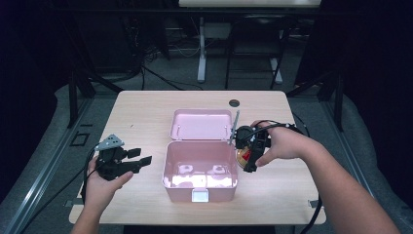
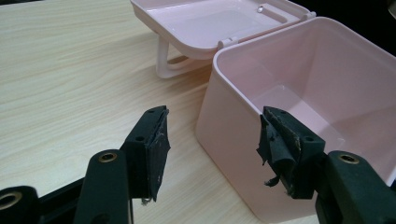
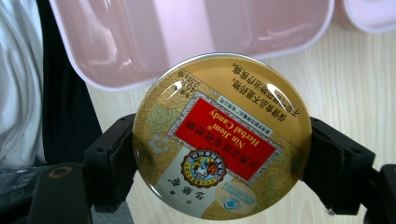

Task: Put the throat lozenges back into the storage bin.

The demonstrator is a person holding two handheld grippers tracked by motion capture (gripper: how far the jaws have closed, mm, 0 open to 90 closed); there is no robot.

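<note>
On table: pink box (image 1: 200, 171) open, empty | right gripper (image 1: 247, 155) clamps candy tin (image 3: 221, 135) | left gripper (image 1: 139, 160) agape, holding nothing

In the high view the room around the pale wooden desk (image 1: 146, 107) is dim, nearly black at the frame's edges. Overhead light glares white on the floor of the open pink plastic box (image 1: 200, 168). The round gold candy tin (image 3: 222, 135) carries bright highlights across its upper half, print sharp.
</note>
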